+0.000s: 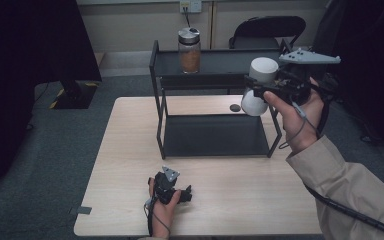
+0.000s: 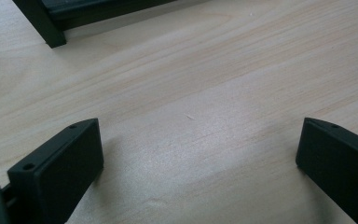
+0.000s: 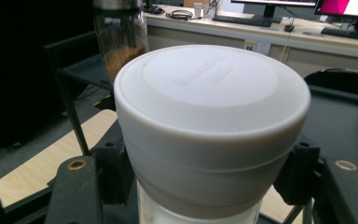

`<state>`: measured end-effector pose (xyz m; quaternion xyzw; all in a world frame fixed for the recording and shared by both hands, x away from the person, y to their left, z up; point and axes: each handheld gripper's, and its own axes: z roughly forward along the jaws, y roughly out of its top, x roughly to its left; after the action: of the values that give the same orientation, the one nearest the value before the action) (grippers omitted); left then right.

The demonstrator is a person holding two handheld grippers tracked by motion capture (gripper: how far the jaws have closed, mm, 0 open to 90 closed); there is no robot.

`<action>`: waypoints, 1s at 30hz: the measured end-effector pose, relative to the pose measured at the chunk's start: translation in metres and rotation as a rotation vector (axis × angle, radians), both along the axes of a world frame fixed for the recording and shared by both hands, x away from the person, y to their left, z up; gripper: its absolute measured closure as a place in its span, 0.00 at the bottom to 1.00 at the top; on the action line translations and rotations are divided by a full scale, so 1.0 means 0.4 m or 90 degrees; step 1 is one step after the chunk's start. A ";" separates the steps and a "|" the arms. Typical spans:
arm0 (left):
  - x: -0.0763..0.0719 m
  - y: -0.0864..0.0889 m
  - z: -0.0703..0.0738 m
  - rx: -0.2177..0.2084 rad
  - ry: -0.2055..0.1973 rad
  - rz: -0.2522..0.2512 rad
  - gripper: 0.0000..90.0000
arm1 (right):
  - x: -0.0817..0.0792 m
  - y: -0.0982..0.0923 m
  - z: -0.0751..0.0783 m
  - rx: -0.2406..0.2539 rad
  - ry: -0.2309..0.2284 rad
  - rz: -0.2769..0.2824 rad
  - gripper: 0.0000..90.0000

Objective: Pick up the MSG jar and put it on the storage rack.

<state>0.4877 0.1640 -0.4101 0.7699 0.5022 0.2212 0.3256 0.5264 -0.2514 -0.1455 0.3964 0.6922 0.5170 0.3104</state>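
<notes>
Above the black rack [image 1: 215,135], white-lidded jar [image 1: 258,85] clamped in right tongs [image 1: 267,89], left tongs [image 1: 182,192] wide on table [image 1: 130,165].

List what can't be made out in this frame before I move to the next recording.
- White bottle contents: right gripper view, the wide cap covers the body.
- Raised lettering on that cap: right gripper view, too faint to read.
- Small dark object on the table: high view, too small to identify.
- Jar contents: high view, brown fill, too distant to name.
</notes>
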 end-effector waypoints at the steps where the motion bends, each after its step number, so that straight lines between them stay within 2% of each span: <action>1: 0.000 0.000 0.000 0.000 0.000 0.000 0.00 | 0.002 0.004 0.010 -0.003 -0.003 -0.002 0.39; 8: 0.000 0.000 0.000 0.000 0.000 0.000 0.00 | 0.033 0.017 0.073 -0.007 -0.002 -0.009 0.39; 23: 0.000 0.000 0.000 -0.001 0.000 0.000 0.00 | 0.130 0.052 0.155 0.005 -0.006 -0.039 0.39; 30: 0.000 0.000 0.000 0.000 0.000 0.001 0.00 | 0.187 0.087 0.153 0.003 -0.013 -0.060 0.39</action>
<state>0.4877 0.1639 -0.4101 0.7697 0.5027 0.2211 0.3256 0.6013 -0.2164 -0.0842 0.4239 0.6686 0.5073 0.3404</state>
